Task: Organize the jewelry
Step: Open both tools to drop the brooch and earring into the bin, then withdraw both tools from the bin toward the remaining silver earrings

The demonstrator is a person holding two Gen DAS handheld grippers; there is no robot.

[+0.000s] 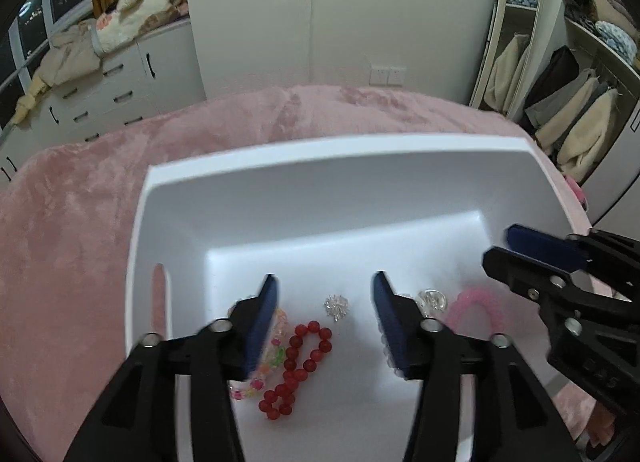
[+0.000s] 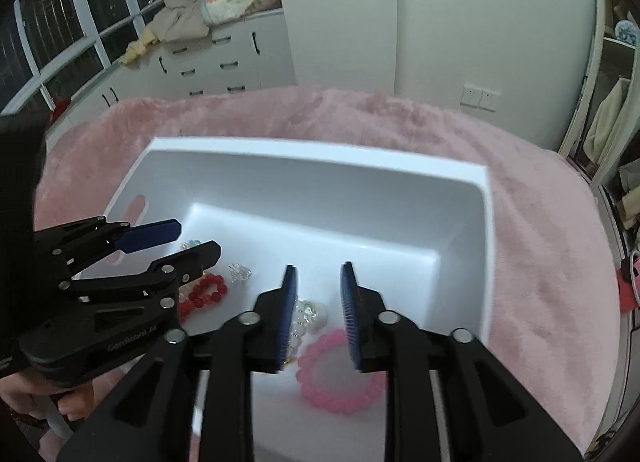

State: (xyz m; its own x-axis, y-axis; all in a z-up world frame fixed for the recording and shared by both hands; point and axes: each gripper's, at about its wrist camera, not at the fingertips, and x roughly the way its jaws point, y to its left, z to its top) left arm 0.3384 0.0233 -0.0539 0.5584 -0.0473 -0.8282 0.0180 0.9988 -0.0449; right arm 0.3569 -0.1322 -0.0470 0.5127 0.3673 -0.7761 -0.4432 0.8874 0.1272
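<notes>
white bin (image 1: 336, 197) sits on pink plush blanket (image 1: 80, 221), probably a bed. jewelry all lies in the near part of the bin floor: red bead bracelet (image 1: 298, 366) near left, multicolour bead bracelet (image 1: 272, 354) just left of it and partly hidden by a claw finger, small silver sparkly piece (image 1: 336, 306) in the middle, clear crystal beads (image 2: 308, 316) right of that, pink bead bracelet (image 2: 340, 374) nearest on the right. left claw (image 1: 325, 322) open, empty, hovering over the red bracelet and silver piece. right claw (image 2: 318, 312) open too, empty, above the clear beads and pink bracelet, not touching as far as i can tell. progress: looks mostly done, nothing seen loose on the blanket, all pieces in the bin. left to do, if anything: spacing or sorting the pieces, since red and multicolour bracelets lie touching.
</notes>
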